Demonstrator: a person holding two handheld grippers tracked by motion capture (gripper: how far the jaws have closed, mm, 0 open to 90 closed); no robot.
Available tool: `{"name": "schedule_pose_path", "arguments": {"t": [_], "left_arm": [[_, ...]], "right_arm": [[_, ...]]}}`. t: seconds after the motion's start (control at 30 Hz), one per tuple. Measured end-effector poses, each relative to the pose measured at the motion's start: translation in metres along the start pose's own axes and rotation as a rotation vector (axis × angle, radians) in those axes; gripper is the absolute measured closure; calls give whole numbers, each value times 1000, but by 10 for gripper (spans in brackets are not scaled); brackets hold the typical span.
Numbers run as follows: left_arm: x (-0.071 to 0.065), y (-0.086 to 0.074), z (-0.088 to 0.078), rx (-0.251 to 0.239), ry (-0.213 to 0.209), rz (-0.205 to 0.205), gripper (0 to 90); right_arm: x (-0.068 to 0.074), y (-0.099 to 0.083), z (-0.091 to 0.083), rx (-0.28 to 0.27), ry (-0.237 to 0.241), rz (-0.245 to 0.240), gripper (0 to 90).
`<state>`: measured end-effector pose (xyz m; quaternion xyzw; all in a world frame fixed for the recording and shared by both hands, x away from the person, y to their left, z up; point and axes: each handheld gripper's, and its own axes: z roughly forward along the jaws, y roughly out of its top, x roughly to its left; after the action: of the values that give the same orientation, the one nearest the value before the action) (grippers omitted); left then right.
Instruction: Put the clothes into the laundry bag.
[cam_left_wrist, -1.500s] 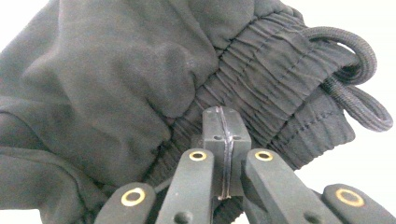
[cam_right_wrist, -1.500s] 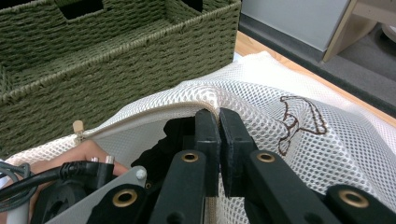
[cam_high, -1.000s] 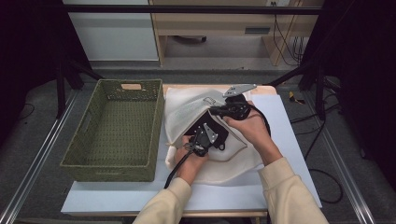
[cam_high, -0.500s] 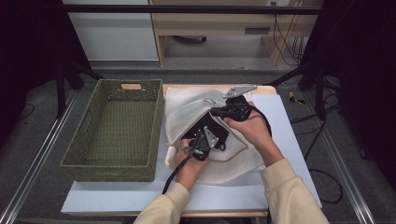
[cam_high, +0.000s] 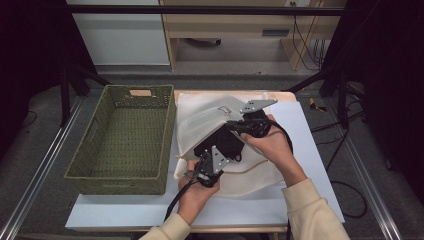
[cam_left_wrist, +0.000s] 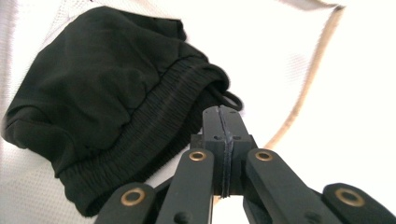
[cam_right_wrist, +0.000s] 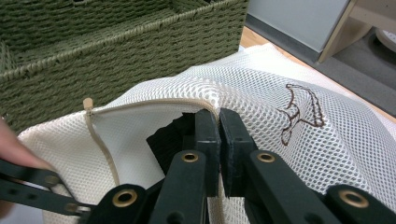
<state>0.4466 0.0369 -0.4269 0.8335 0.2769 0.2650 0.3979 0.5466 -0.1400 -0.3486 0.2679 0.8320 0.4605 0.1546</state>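
1. Two things are in work on the bench (cam_high: 310, 150): a white mesh bag (cam_high: 200, 120) and a black garment (cam_high: 225, 144) that lies partly in the mouth of the bag.
2. We see the bag spread on the white top of the bench, just beside the green woven basket (cam_high: 120, 145), which stands at the left in the high view.
3. The right hand-held gripper (cam_right_wrist: 218, 122) has its jaws together on the rim of the bag, next to the beige zipper band (cam_right_wrist: 140, 108), and it lifts this rim, so the mouth stands open.
4. In the right gripper view, a brown embroidered mark (cam_right_wrist: 299, 112) is on the mesh to the right of the jaws, and the garment shows dark below the raised rim.
5. The left hand-held gripper (cam_left_wrist: 223, 122) has its jaws pressed together; we see only a thin dark line between them, and we cannot tell if cloth is pinched there.
6. In the left gripper view, the garment (cam_left_wrist: 102, 93) lies just beyond the tips, with its elastic waistband and a cord loop towards the jaws, and the white mesh is around it.
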Motion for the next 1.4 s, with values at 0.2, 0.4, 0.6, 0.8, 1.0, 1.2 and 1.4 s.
{"name": "schedule_pose_path", "arguments": {"t": [0.2, 0.4, 0.6, 0.8, 1.0, 1.2, 1.4], "left_arm": [[1, -3, -22, -40, -28, -28, 899], [8, -3, -39, -48, -31, -44, 899], [21, -2, -57, -71, -18, -82, 899], [39, 1, -76, -109, 2, -128, 899], [54, 2, -91, -131, 25, -159, 898], [67, 1, -103, -148, 45, -187, 898], [73, 2, -110, -162, 55, -198, 898]], "right_arm": [[9, -5, -1, 3, -4, -13, 874], [19, -11, 1, 3, -16, -37, 874], [29, -22, 0, 11, -22, -55, 874], [35, -29, 1, 39, -29, -79, 874], [40, -36, -1, 58, -39, -95, 873], [44, -42, 1, 77, -40, -104, 871], [50, -47, 6, 108, -50, -127, 871]]}}
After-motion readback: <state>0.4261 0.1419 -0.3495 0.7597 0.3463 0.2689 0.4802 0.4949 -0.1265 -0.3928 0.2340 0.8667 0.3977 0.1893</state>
